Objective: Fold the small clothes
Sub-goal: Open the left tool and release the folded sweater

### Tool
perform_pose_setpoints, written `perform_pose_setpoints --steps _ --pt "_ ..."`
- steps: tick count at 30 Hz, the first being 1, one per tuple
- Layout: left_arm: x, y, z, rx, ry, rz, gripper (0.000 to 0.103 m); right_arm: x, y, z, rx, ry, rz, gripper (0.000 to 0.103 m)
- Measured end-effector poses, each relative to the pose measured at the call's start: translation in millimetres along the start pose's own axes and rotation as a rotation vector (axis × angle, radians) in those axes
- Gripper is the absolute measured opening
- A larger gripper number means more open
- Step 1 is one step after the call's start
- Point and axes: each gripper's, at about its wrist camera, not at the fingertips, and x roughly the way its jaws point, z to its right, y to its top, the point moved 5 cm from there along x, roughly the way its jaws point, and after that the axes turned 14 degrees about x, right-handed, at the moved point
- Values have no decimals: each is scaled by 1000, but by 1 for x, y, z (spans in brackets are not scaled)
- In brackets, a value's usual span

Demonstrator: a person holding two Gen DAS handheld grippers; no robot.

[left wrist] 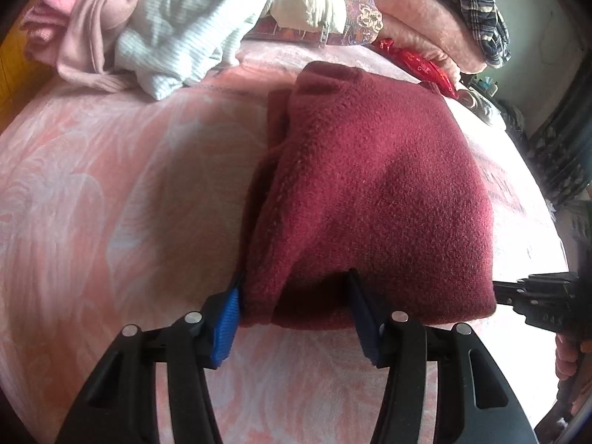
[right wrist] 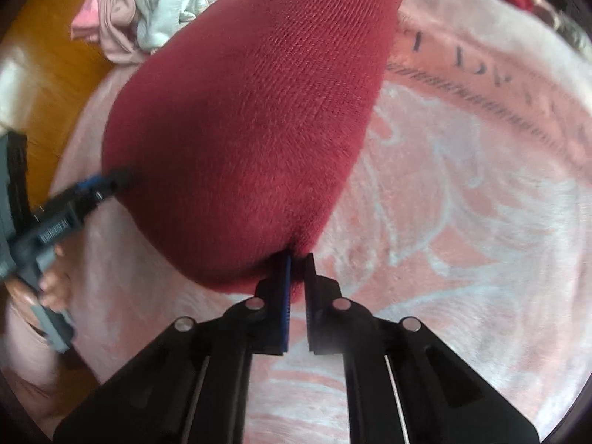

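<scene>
A dark red fleece garment lies folded on the pink patterned bedspread. My left gripper is open, its blue-padded fingers astride the garment's near left edge, with cloth between them. My right gripper is shut on the garment's near corner and pinches the cloth between its pads. In the left wrist view the right gripper touches the garment's right edge. In the right wrist view the left gripper reaches the garment's left side.
A pile of loose clothes, pale pink and light blue, lies at the far left of the bed. Folded pink blankets with a plaid shirt and a red cloth sit at the far right. A yellow-orange floor lies past the bed's left edge.
</scene>
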Motion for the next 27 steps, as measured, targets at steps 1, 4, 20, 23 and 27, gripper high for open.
perform_pose_setpoints --steps 1,4,20,23,27 --pt "1 -1 0 8 5 1 55 0 -1 3 -8 -29 8 1" --pt "11 -4 0 16 8 -9 58 10 -3 8 -5 -58 -2 1" --pt "-35 22 -13 4 -46 43 80 -19 -3 11 -57 -99 79 8" --pt "-24 55 -8 56 -42 28 84 -26 4 14 -38 -95 98 18" --pt "19 105 -11 42 -55 -27 86 -33 15 19 -19 -97 131 32"
